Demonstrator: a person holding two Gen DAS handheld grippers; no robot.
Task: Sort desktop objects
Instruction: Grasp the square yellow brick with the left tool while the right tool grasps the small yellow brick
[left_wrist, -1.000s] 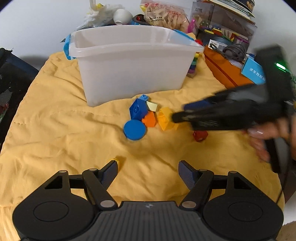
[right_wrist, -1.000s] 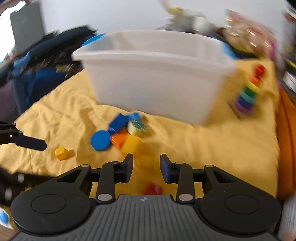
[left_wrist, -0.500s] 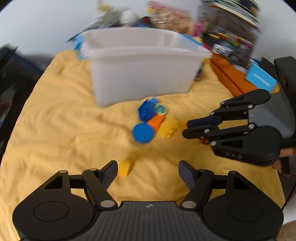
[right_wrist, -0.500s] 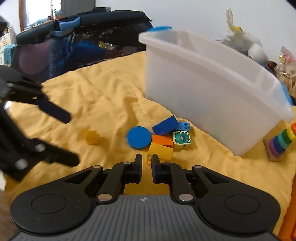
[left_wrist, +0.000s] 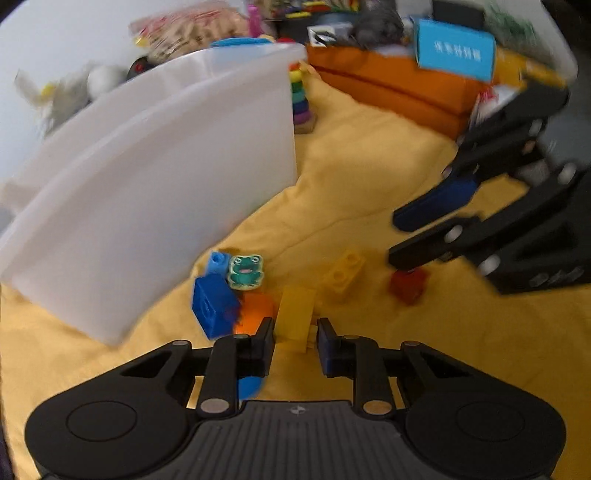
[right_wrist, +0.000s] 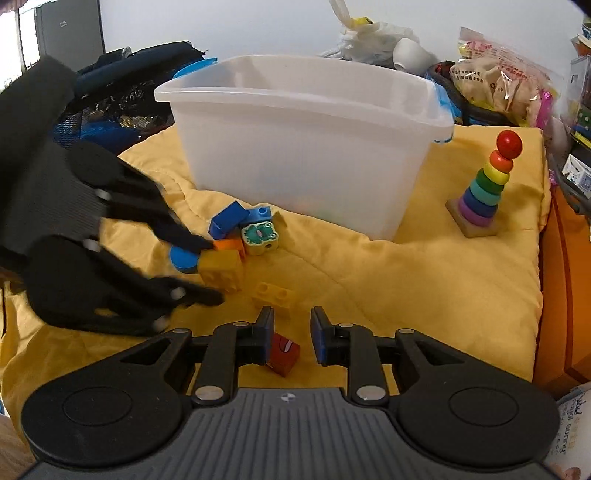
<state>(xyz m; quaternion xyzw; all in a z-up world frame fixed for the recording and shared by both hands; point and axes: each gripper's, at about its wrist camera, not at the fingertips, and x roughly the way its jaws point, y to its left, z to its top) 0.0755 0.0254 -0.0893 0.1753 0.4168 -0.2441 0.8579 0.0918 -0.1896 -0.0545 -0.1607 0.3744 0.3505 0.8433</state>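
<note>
A white plastic bin (right_wrist: 306, 147) stands on the yellow cloth (right_wrist: 424, 280); it also shows in the left wrist view (left_wrist: 155, 184). Loose blocks lie in front of it: a blue block (left_wrist: 212, 308), a frog block (left_wrist: 245, 271), an orange block (left_wrist: 255, 310), a yellow block (left_wrist: 295, 317), a flat yellow brick (left_wrist: 343, 275) and a red block (left_wrist: 408, 284). My left gripper (left_wrist: 295, 345) is open around the yellow block's near end. My right gripper (right_wrist: 291, 334) is open just above the red block (right_wrist: 282, 352), which lies by its left finger.
A rainbow ring stacker (right_wrist: 484, 188) stands right of the bin. An orange box (left_wrist: 388, 85) with clutter lines the right edge. Bags and a dark basket sit behind and left of the bin. A blue disc (right_wrist: 183, 258) lies by the left gripper's fingers.
My left gripper moved forward to the block pile and narrowed around the yellow block. My right gripper swung right, opened, and now sits over the red block.
</note>
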